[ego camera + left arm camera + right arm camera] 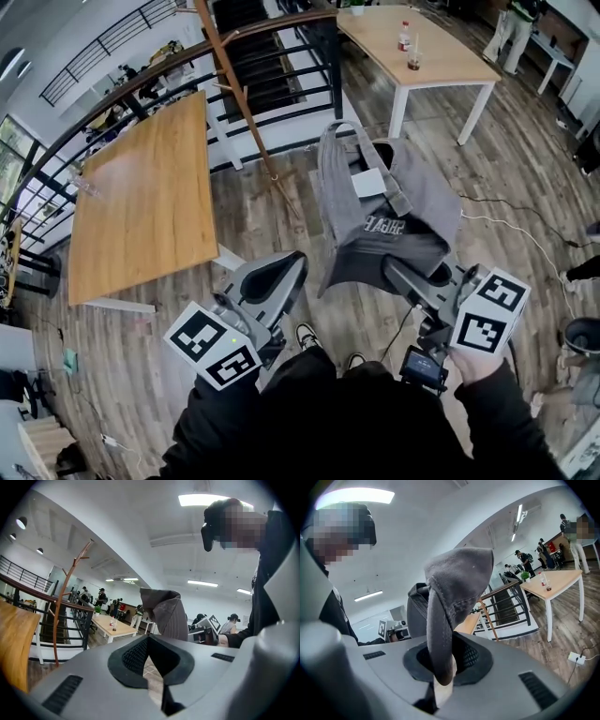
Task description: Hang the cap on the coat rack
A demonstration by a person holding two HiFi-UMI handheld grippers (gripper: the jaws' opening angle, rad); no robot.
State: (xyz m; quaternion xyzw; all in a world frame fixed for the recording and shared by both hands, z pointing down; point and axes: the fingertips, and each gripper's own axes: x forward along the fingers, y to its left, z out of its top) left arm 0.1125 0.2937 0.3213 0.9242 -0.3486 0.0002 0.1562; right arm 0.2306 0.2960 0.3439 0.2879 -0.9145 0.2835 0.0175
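Note:
In the head view a grey cap (394,211) hangs upside down over the wooden floor, with my right gripper (394,267) shut on its lower edge. The right gripper view shows the cap (457,583) rising from between the closed jaws of that gripper (440,667). My left gripper (286,267) is low at the left, shut and empty, apart from the cap. Its own view has the jaws (149,639) meeting, with the cap (164,611) beyond. The coat rack (239,94) is a thin brown pole by the railing, also seen as the coat rack (58,620) at left and the coat rack (487,618) behind the cap.
A wooden table (141,197) stands at the left beside a black railing (141,103) and stairs. A second table (441,66) at the back carries bottles (405,36). A white cable (525,230) lies on the floor at the right, and people stand in the background.

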